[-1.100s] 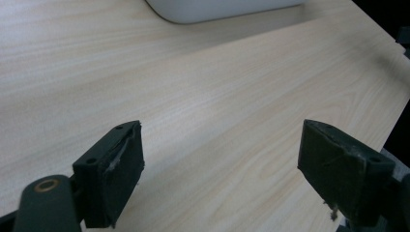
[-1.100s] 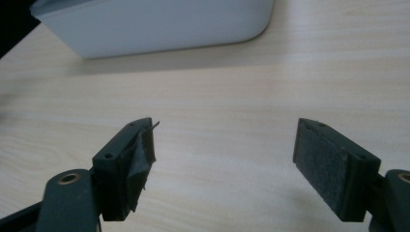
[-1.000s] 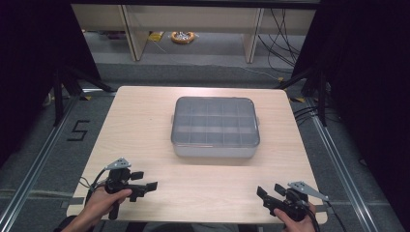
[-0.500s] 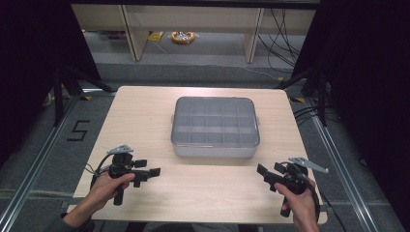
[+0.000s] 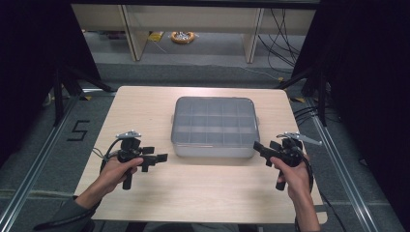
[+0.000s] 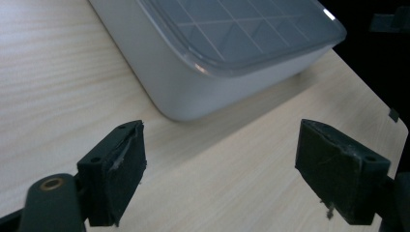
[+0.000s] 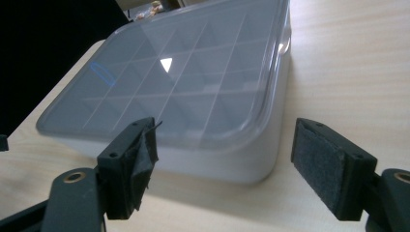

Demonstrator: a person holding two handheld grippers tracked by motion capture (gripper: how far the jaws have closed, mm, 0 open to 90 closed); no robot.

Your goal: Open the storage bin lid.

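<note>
1. Lidded compartment box (image 5: 214, 126) sits mid-tabletop (image 5: 145, 104), untouched.
2. Left tongs (image 5: 162, 157) just left of the box's near corner: spread wide, empty.
3. Right tongs (image 5: 256, 147) at the box's near right corner: wide apart though just closing slightly, holding nothing.

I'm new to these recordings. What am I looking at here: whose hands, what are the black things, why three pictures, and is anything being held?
A person sits at a wooden table and holds a hand-held gripping tool in each hand: the left tool and the right tool. The high view comes from a fixed camera above the table. The other two pictures come from small cameras riding on each tool, looking along its two black jaws. On the table stands a grey compartment box with a clear lid closed over it; the divided compartments inside look empty. Both tools point at the box from either side, their jaws wide apart with nothing between them, so nothing is held. Neither tool touches the box.
</note>
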